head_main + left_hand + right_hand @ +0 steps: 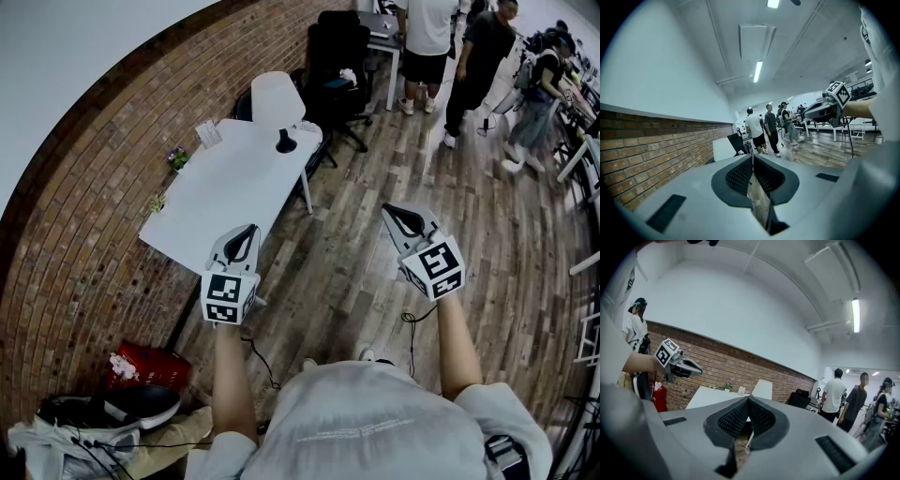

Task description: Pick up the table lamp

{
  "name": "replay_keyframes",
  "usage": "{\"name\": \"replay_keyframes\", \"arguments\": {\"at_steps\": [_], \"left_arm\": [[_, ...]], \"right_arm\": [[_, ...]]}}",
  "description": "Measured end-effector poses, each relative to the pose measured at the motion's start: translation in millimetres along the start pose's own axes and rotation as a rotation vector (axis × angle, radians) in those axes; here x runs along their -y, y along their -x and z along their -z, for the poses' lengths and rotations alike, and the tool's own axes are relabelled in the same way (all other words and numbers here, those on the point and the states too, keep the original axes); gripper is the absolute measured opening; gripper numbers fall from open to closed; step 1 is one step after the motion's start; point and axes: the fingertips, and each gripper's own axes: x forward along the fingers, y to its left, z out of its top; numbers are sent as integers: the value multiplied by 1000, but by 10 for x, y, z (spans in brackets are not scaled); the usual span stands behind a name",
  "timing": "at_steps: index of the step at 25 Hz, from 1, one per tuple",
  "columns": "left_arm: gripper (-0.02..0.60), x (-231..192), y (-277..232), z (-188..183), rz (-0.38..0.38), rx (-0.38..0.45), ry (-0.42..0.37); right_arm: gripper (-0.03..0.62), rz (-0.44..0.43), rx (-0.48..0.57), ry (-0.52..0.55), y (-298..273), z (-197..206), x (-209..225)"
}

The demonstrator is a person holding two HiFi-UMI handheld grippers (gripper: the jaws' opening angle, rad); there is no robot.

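Table lamp [278, 108] stands upper centre of the head view, at the far corner of the white bench [225, 187]. Left gripper [246, 232] and right gripper [401, 216] are both pressed together, empty, well apart from it. Reaching in unopened could topple it off the edge.

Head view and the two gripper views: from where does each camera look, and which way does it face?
Head view: on the person's head, facing steeply down at the table with the lamp; both forearms, left tongs and right tongs show.
Left gripper view: on the left tongs, shut, facing down the room to standing people; right tongs and forearm show.
Right gripper view: on the right tongs, shut, facing the brick wall, table and lamp; left tongs show.
Shared: head and right gripper views both show table and lamp.
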Motion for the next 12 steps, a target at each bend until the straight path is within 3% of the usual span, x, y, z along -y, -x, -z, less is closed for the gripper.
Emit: {"name": "replay_keyframes", "arguments": {"at_steps": [12], "left_arm": [[17, 203, -244, -47, -11, -28, 4]], "right_arm": [[2, -4, 20, -20, 21, 143, 356]]}}
